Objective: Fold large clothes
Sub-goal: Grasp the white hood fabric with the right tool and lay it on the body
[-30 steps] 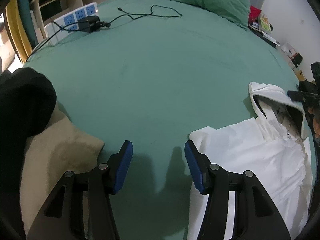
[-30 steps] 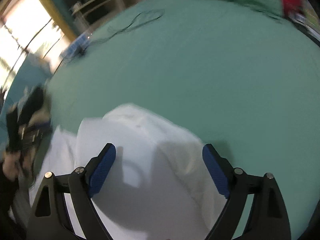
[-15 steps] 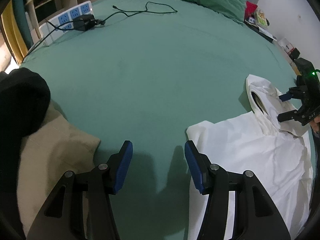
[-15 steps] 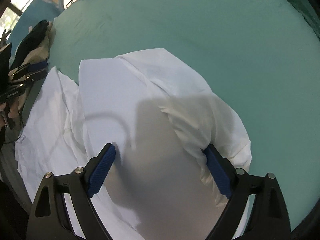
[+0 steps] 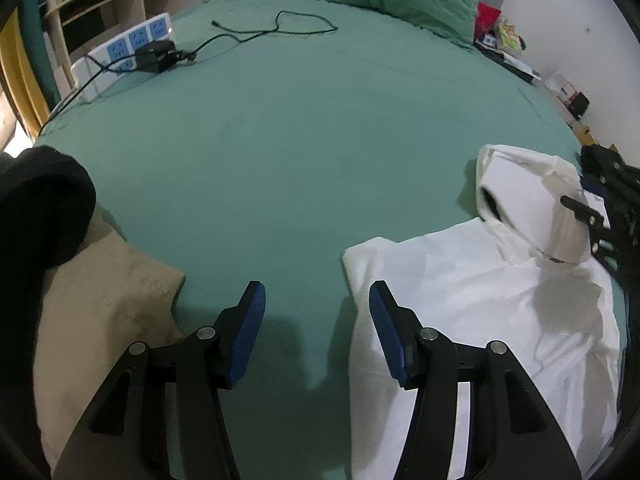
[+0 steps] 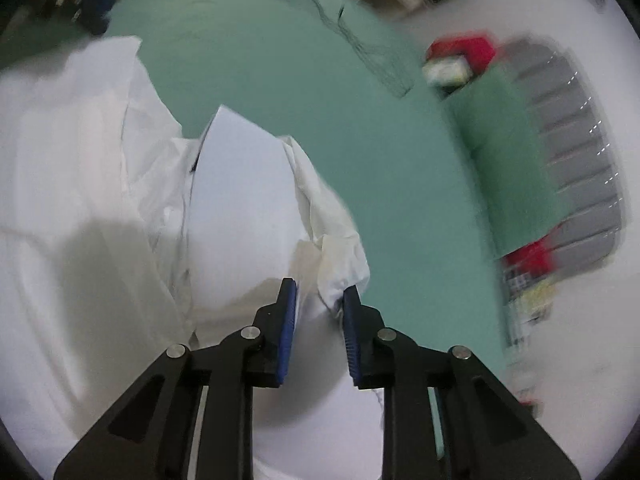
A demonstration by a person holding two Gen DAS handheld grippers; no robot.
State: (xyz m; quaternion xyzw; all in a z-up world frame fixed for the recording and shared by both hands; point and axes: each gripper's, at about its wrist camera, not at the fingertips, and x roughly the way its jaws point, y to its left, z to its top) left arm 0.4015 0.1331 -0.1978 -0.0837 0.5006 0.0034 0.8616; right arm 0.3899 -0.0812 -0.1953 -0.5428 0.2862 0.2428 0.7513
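A white hooded garment [image 5: 480, 300] lies on the green bedsheet [image 5: 300, 140], under and to the right of the left tongs [image 5: 316, 312], whose jaws stand apart over bare sheet. A tan cloth [image 5: 104, 300] and something black [image 5: 36, 208] lie to their left; a power strip [image 5: 124, 46] and cable [image 5: 276, 30] lie far ahead. The right tongs [image 6: 318, 304] are nearly together around a fold of the hood [image 6: 248, 208]; whether they grip it is unclear, and that view is blurred.
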